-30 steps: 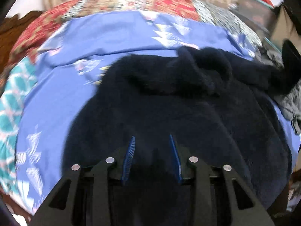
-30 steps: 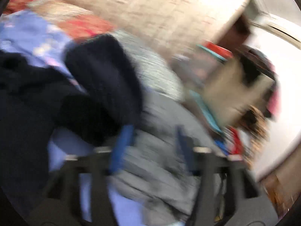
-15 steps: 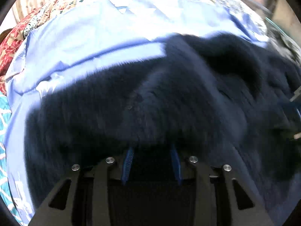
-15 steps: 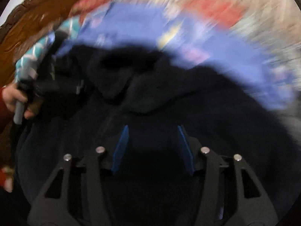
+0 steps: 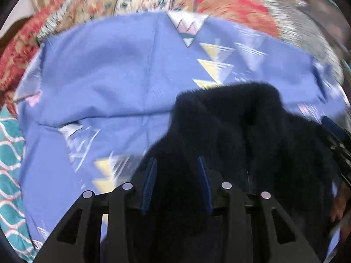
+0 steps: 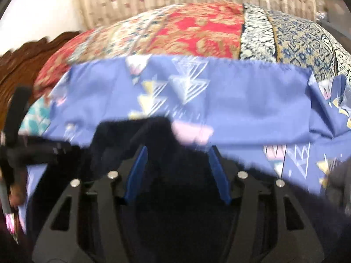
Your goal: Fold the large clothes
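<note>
Both grippers [image 5: 176, 184] [image 6: 177, 173] are black frames with blue-padded fingers [image 5: 149, 184] (round silver screws on top).

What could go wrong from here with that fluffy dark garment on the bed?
1. The left hand-held gripper has the dark fleece garment bunched between its fingers, so the fold may end up lumpy.
2. The right hand-held gripper has just been opening with fleece between its fingers; that side could slip out and drop.
3. The blue sheet underneath lies loose and creased, so dragging the garment might pull it along.
</note>
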The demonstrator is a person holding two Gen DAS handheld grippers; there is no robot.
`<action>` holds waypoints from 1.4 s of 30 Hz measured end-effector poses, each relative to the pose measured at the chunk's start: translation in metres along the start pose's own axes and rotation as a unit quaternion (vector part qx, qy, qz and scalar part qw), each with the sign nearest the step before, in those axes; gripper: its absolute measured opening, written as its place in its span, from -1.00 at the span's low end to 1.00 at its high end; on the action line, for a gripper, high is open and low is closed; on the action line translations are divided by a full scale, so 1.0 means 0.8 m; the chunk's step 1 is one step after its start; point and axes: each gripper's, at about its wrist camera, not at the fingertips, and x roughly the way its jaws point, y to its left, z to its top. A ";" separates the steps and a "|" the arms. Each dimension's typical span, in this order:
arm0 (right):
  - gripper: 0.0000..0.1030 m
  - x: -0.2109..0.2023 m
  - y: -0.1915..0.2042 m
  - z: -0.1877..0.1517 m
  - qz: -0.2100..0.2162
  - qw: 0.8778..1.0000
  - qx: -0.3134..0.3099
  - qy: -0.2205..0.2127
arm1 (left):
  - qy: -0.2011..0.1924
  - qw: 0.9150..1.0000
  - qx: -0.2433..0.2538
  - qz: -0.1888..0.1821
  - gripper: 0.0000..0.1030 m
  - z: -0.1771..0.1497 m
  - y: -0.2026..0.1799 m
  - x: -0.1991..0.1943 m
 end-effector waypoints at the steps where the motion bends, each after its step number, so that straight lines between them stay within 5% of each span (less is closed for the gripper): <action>1: 0.10 -0.016 0.010 -0.023 0.011 1.000 -0.014 0.006 | -0.014 1.000 0.003 0.004 0.17 -0.029 0.011 -0.028; 4: 0.10 -0.050 0.048 -0.085 0.055 0.997 -0.049 0.031 | -0.038 0.999 -0.017 0.016 0.18 -0.118 0.074 -0.095; 7: 0.10 -0.079 0.120 -0.131 0.107 0.989 -0.093 0.051 | -0.044 0.994 -0.088 0.036 0.20 -0.227 0.149 -0.152; 13: 0.37 -0.138 0.302 -0.214 0.239 0.942 -0.222 0.081 | -0.018 0.978 -0.202 0.053 0.20 -0.451 0.229 -0.202; 16: 0.37 -0.132 0.369 -0.247 0.297 0.919 -0.201 0.162 | -0.011 0.970 -0.241 0.036 0.20 -0.538 0.241 -0.214; 20: 0.37 -0.092 0.415 -0.294 0.327 0.893 -0.119 0.284 | -0.034 0.965 -0.259 0.025 0.20 -0.589 0.239 -0.227; 23: 0.37 -0.062 0.442 -0.326 0.326 0.878 -0.061 0.346 | -0.053 0.963 -0.265 0.015 0.20 -0.609 0.243 -0.237; 26: 0.22 -0.038 0.470 -0.341 0.313 0.875 -0.044 0.367 | -0.067 0.960 -0.272 0.009 0.20 -0.615 0.246 -0.241; 27: -0.45 -0.037 0.480 -0.341 0.307 0.875 -0.046 0.372 | -0.071 0.959 -0.274 0.008 0.20 -0.616 0.247 -0.241; 28: -0.70 -0.041 0.485 -0.335 0.313 0.871 -0.048 0.376 | -0.077 0.958 -0.275 0.008 0.20 -0.616 0.250 -0.244; 34: -0.71 -0.180 0.465 -0.208 0.327 0.879 -0.223 0.264 | -0.119 0.958 -0.261 0.011 0.20 -0.585 0.258 -0.268; 38: -0.71 -0.220 0.414 -0.178 0.240 0.889 -0.304 0.244 | -0.143 0.965 -0.220 0.018 0.20 -0.494 0.243 -0.277; 42: -0.71 -0.201 0.386 -0.207 0.211 0.895 -0.309 0.241 | -0.156 0.983 -0.099 0.008 0.21 -0.346 0.173 -0.267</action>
